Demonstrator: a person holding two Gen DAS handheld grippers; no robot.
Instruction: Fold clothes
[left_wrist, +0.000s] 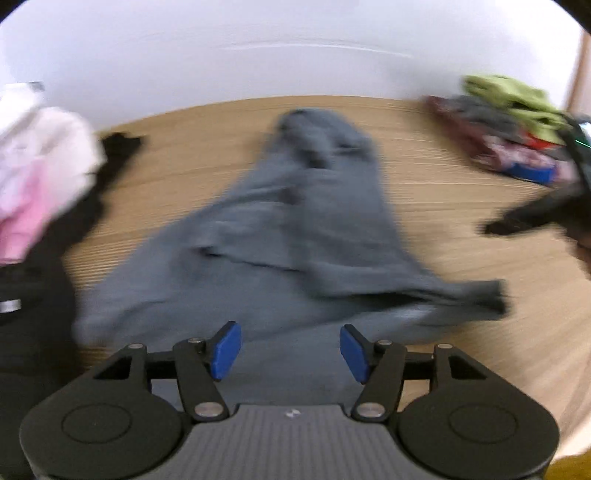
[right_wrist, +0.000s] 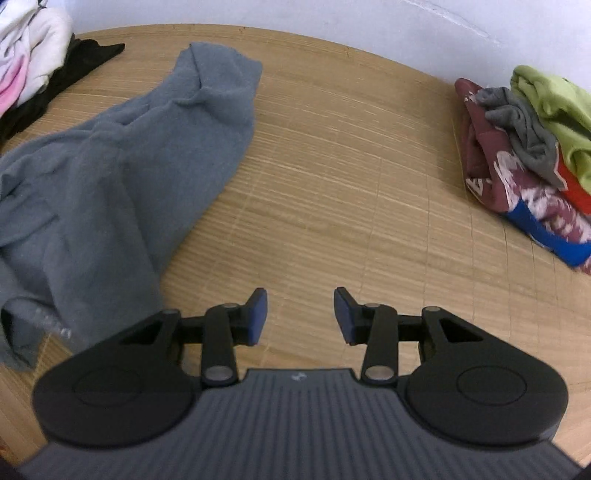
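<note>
A crumpled grey garment (left_wrist: 288, 229) lies along the wooden table (left_wrist: 443, 206), blurred in the left wrist view. My left gripper (left_wrist: 290, 343) hovers over its near end, open, with the blue pads (left_wrist: 225, 349) apart and no cloth pinched between them. In the right wrist view the same grey garment (right_wrist: 110, 177) lies to the left. My right gripper (right_wrist: 300, 314) is open over bare table (right_wrist: 351, 166) just right of the cloth, and its pads (right_wrist: 256, 317) hold nothing.
A heap of white and pink clothes (right_wrist: 26, 48) on a black garment (right_wrist: 74, 66) sits at the far left. A stack of green, grey, maroon and blue clothes (right_wrist: 535, 147) sits at the right. A white wall (right_wrist: 332, 14) backs the table. A dark blurred shape (left_wrist: 535, 214) enters from the right.
</note>
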